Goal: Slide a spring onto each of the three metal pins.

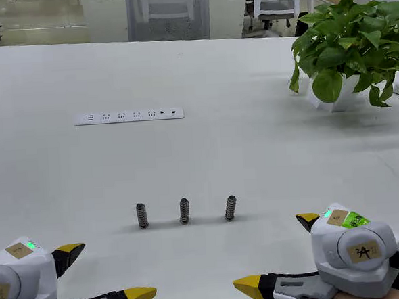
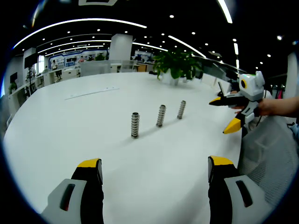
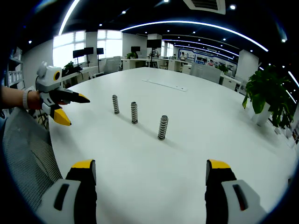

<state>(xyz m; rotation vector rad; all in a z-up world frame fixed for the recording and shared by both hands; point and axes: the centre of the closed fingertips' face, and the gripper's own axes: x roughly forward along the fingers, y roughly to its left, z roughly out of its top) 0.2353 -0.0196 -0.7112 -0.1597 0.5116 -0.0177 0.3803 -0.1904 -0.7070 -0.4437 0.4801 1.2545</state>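
Springs (image 1: pixel 183 210) stand upright in a short row on the white table (image 1: pixel 253 139). They are three dark grey coils, evenly spaced and apart from one another: the left spring (image 1: pixel 142 216), the middle spring (image 1: pixel 183 210) and the right spring (image 1: pixel 230 207). Each casts a small shadow at its foot, and the right spring leans slightly to the right. I cannot tell whether a pin runs up inside each coil. The row sits in the near half of the table, between my two grippers and a little beyond their tips.

My left gripper (image 1: pixel 112 270) hovers at the near left. Its yellow-tipped jaws are spread wide with nothing between them, and they touch no spring. My right gripper (image 1: pixel 273 250) hovers at the near right, its jaws likewise wide apart and empty, clear of the right spring.

Farther off, a white power strip (image 1: pixel 129 116) lies flat left of centre, and a potted plant (image 1: pixel 356 45) stands at the far right. Office chairs (image 1: pixel 167 12) sit beyond the far edge.
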